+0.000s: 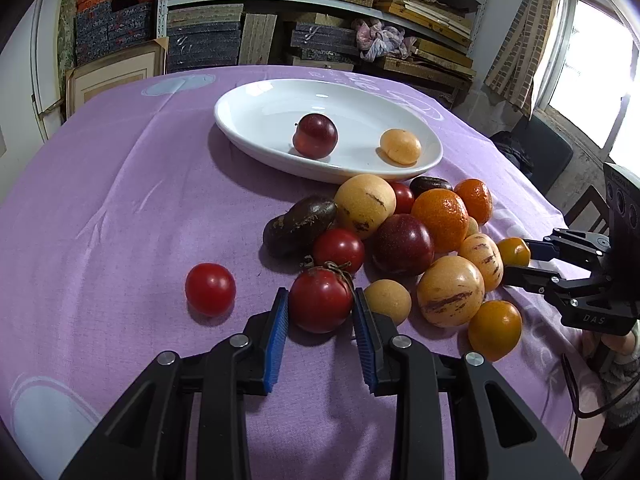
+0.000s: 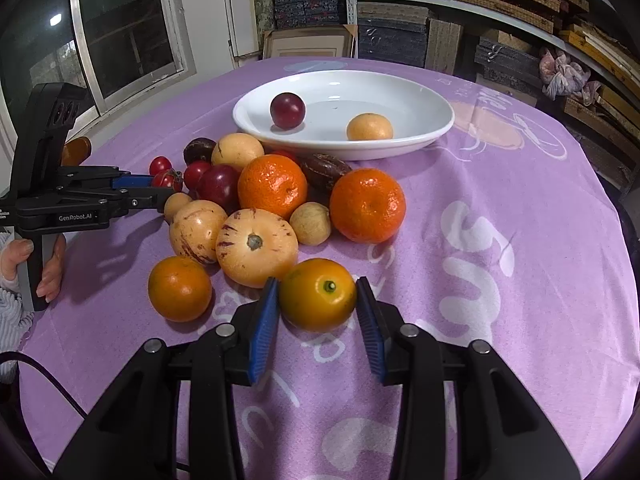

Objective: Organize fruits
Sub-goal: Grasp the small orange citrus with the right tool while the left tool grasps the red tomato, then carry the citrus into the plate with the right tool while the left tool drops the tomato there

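Close by, the left gripper (image 1: 321,304) squeezes a red tomato (image 1: 320,300) and the right gripper (image 2: 318,298) grips a small orange fruit (image 2: 317,294). Behind sits the fruit pile (image 2: 256,200), still waiting. Farthest, the white plate (image 2: 400,148) holds only two fruits.

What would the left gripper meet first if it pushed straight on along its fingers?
The left gripper is already shut on the stemmed red tomato; pushed further, that would probably bump the smaller tomato right behind, though depth is unclear.

Two wrist fisheyes look down along their blue-padded fingers, close over a purple tablecloth (image 1: 120,184). Both face the white oval dish (image 1: 256,92) and shelves (image 2: 500,4), sharing the fruit pile (image 2: 272,188); each catches the other from opposite sides.
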`<state>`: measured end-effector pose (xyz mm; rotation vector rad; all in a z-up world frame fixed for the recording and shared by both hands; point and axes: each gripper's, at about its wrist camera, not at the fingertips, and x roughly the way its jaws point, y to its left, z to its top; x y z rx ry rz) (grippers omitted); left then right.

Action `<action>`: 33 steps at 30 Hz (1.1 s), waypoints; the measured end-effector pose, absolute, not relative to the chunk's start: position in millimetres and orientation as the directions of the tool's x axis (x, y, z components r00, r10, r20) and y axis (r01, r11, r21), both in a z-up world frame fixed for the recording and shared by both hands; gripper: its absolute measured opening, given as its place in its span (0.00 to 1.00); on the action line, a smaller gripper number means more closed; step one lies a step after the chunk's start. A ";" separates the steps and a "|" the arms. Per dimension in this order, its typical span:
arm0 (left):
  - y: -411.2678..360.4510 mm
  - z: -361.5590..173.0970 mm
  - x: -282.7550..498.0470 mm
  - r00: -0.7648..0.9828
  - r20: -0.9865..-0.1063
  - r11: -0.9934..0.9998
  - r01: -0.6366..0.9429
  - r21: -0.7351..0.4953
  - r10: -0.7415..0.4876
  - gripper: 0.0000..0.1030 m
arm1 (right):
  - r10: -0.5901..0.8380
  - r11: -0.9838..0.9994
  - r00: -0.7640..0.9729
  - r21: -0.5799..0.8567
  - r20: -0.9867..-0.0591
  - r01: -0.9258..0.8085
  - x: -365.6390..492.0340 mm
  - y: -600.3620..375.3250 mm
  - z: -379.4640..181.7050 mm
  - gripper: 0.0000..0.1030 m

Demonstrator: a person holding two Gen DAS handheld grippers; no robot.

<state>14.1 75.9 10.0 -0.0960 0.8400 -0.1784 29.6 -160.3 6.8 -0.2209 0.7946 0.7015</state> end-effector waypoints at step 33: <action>94.5 46.1 171.7 0.673 -0.732 0.986 -0.028 -0.166 -0.104 0.31 | 0.463 0.830 0.551 0.121 -0.694 -0.544 210.1 -91.0 43.0 0.38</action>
